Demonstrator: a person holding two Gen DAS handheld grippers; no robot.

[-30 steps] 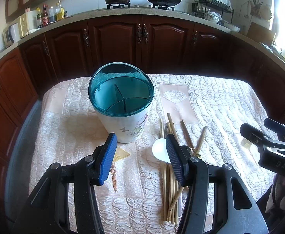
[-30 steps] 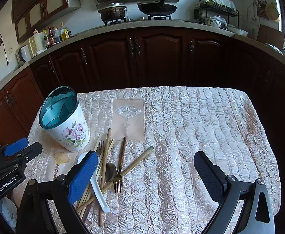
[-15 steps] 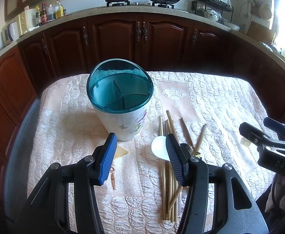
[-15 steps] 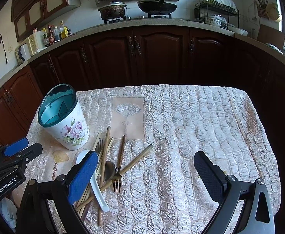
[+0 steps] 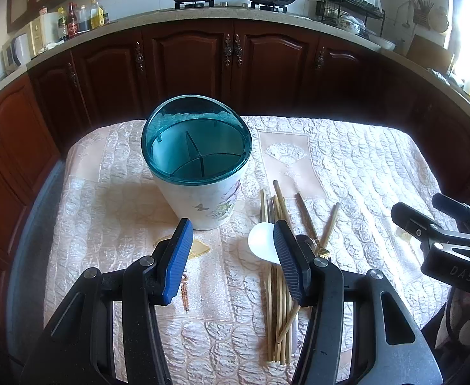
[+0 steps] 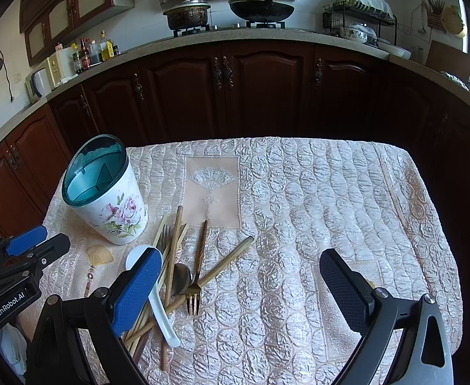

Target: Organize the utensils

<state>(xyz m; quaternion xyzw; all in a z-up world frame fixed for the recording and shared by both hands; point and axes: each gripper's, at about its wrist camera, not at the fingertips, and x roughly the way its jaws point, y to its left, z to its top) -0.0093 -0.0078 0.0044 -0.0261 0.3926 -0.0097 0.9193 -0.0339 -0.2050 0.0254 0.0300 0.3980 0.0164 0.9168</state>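
At the left of the table stands the utensil holder, upright on the quilted tablecloth, a white floral cup with a teal translucent rim and inner dividers forming compartments; no utensil is seen inside it. The left gripper hovers just in front of the holder's base, its jaws parted to a moderate gap and holding nothing; its blue-padded finger sits near a small fan motif on the cloth. Just to the right of the holder lies the loose pile of utensils. It comprises a white ceramic spoon, partly hidden behind gripper fingers in both views, a bundle of bamboo chopsticks running toward the near edge, a metal spoon, a dark-handled fork with gold tines pointing toward the camera, and a single bamboo stick lying slantwise across the fork. A second fork's tines show among the chopstick ends near the holder. All items rest flat on the cloth and overlap one another. The right gripper is held above the near centre of the table, jaws spread wide, gripping nothing; its left finger overlaps the white spoon in view, but contact cannot be determined. The right half of the cloth lies beyond its other finger.
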